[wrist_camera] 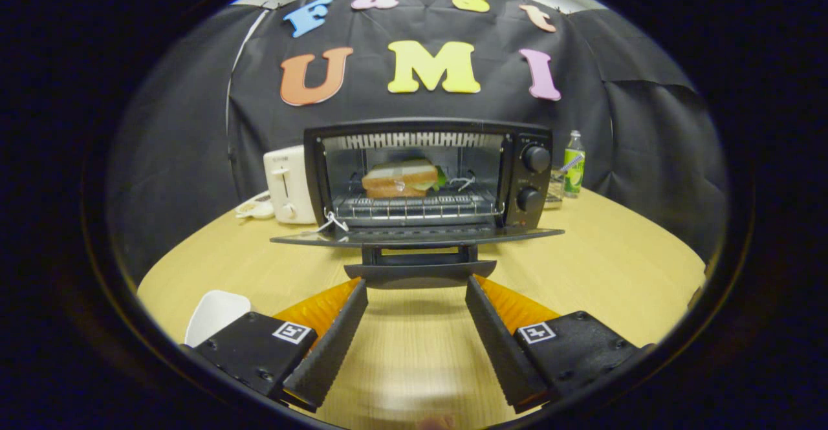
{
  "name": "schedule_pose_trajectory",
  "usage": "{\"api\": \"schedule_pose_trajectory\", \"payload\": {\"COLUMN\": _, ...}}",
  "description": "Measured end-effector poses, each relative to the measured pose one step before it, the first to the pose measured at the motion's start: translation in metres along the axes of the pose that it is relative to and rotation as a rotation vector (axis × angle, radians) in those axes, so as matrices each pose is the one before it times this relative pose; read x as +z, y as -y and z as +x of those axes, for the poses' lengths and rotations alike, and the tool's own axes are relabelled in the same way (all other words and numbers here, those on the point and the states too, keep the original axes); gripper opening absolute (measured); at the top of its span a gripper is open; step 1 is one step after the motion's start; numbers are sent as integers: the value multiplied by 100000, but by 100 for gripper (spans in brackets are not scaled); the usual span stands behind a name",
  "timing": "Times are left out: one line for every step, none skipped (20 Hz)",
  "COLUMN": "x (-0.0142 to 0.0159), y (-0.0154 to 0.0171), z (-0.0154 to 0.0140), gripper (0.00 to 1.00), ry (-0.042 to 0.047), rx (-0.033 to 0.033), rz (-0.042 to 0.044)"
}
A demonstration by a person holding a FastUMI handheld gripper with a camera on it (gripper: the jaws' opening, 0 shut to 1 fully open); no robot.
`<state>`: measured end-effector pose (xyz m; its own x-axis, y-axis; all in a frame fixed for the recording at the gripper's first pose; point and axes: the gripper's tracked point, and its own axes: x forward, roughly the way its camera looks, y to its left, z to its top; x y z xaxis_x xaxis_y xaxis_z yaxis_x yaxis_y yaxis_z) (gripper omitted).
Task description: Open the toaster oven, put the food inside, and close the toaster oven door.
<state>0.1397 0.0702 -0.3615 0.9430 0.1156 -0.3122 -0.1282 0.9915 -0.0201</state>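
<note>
Pale wood is covering the bench (582,268), which is carrying everything here. The black toaster oven (427,174) is standing mid-bench with its door (417,236) lying flat open and the door handle (419,270) pointing toward the camera. A white toaster (288,184) is sitting just left of it, a green bottle (573,163) to its right, and a white dish (215,313) near the left finger. The sandwich (400,179) is already resting on the rack inside, so closing is the step in hand. The hand-held gripper (417,297) is spread, holding nothing, its 2 fingers just short of the handle. Next it likely needs to get under the handle and swing the door up.
</note>
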Motion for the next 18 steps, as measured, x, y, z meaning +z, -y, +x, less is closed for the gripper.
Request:
{"api": "schedule_pose_trajectory", "payload": {"x": 123, "y": 23, "z": 200, "gripper": 100, "ry": 1700, "rx": 383, "rz": 986}}
{"api": "schedule_pose_trajectory", "payload": {"x": 161, "y": -40, "z": -23, "gripper": 100, "ry": 1296, "rx": 37, "rz": 414}}
{"api": "schedule_pose_trajectory", "payload": {"x": 104, "y": -90, "z": 111, "gripper": 100, "ry": 793, "rx": -134, "rz": -180}}
{"api": "schedule_pose_trajectory", "payload": {"x": 200, "y": 31, "z": -122, "gripper": 100, "ry": 1526, "rx": 31, "rz": -139}}
{"api": "schedule_pose_trajectory", "payload": {"x": 98, "y": 56, "z": -72, "gripper": 100, "ry": 1104, "rx": 188, "rz": 503}}
{"api": "schedule_pose_trajectory", "payload": {"x": 74, "y": -44, "z": -1, "gripper": 100, "ry": 650, "rx": 40, "rz": -184}}
{"api": "schedule_pose_trajectory", "payload": {"x": 142, "y": 23, "z": -75, "gripper": 100, "ry": 400, "rx": -103, "rz": -436}}
{"api": "schedule_pose_trajectory", "payload": {"x": 132, "y": 13, "z": -37, "gripper": 100, "ry": 311, "rx": -57, "rz": -680}}
{"api": "schedule_pose_trajectory", "payload": {"x": 235, "y": -10, "z": 128, "gripper": 100, "ry": 390, "rx": -65, "rz": -527}}
{"api": "schedule_pose_trajectory", "payload": {"x": 117, "y": -32, "z": 17, "gripper": 100, "ry": 363, "rx": 37, "rz": -374}}
{"api": "schedule_pose_trajectory", "payload": {"x": 230, "y": -22, "z": 1, "gripper": 100, "ry": 382, "rx": -2, "rz": -342}}
{"api": "schedule_pose_trajectory", "payload": {"x": 22, "y": -204, "z": 918, "gripper": 100, "ry": 400, "rx": -19, "rz": -398}}
{"api": "schedule_pose_trajectory", "payload": {"x": 204, "y": 29, "z": 50, "gripper": 100, "ry": -11, "rx": 49, "rz": -147}}
{"api": "schedule_pose_trajectory", "payload": {"x": 295, "y": -18, "z": 56, "gripper": 100, "ry": 361, "rx": 0, "rz": 35}}
{"api": "schedule_pose_trajectory", "payload": {"x": 315, "y": -54, "z": 51, "gripper": 100, "ry": 289, "rx": 32, "rz": -58}}
{"api": "schedule_pose_trajectory", "payload": {"x": 348, "y": 19, "z": 119, "gripper": 100, "ry": 520, "rx": 36, "rz": -123}}
{"api": "schedule_pose_trajectory", "payload": {"x": 334, "y": -85, "z": 33, "gripper": 100, "ry": 486, "rx": 23, "rz": -275}}
{"api": "schedule_pose_trajectory", "payload": {"x": 226, "y": -50, "z": -121, "gripper": 100, "ry": 397, "rx": 42, "rz": -392}}
